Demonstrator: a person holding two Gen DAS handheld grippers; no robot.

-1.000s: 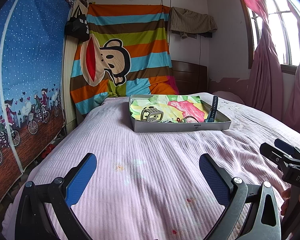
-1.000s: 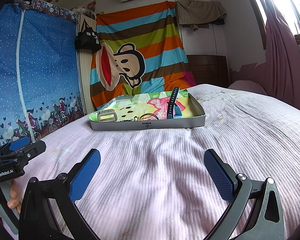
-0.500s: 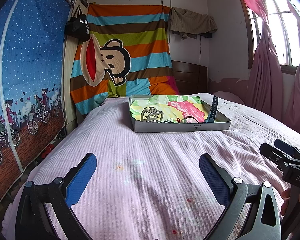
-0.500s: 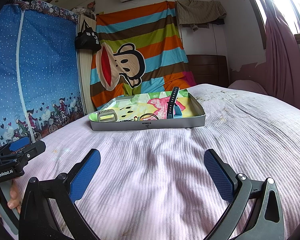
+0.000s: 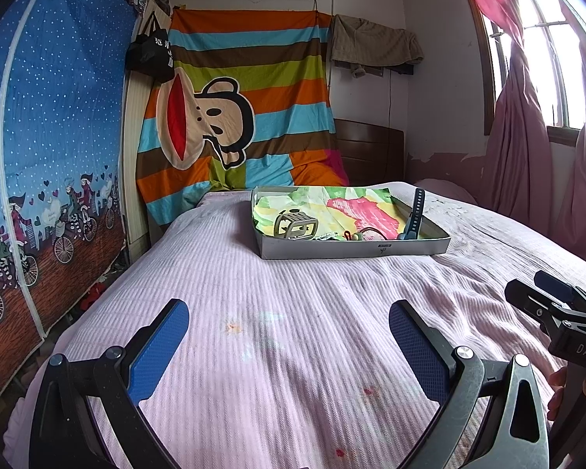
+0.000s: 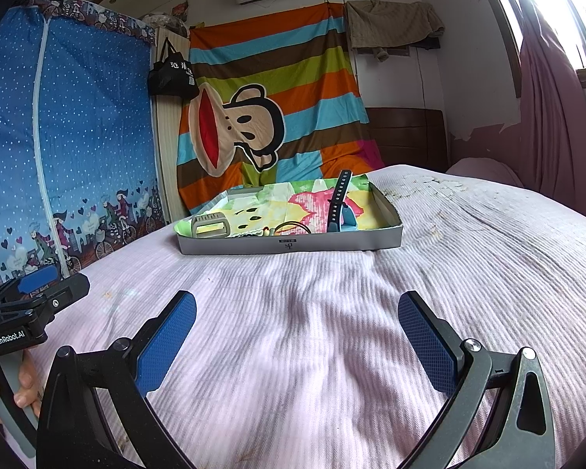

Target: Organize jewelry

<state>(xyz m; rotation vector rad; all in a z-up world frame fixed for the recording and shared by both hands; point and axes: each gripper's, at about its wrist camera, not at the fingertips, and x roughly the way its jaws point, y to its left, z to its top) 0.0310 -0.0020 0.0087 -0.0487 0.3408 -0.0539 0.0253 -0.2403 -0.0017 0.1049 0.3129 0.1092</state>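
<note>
Hovering wide and empty, left tongs, right tongs, tray well ahead on bedspread.

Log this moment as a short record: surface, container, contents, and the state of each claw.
surface: pink bedspread
container: shallow grey tray on the bed, lined with colourful cloth
contents: dark blue watch band propped up at the right, beige clip-like piece at the left, small items between
left claw: open, empty, short of the tray
right claw: open, empty, short of the tray
</note>
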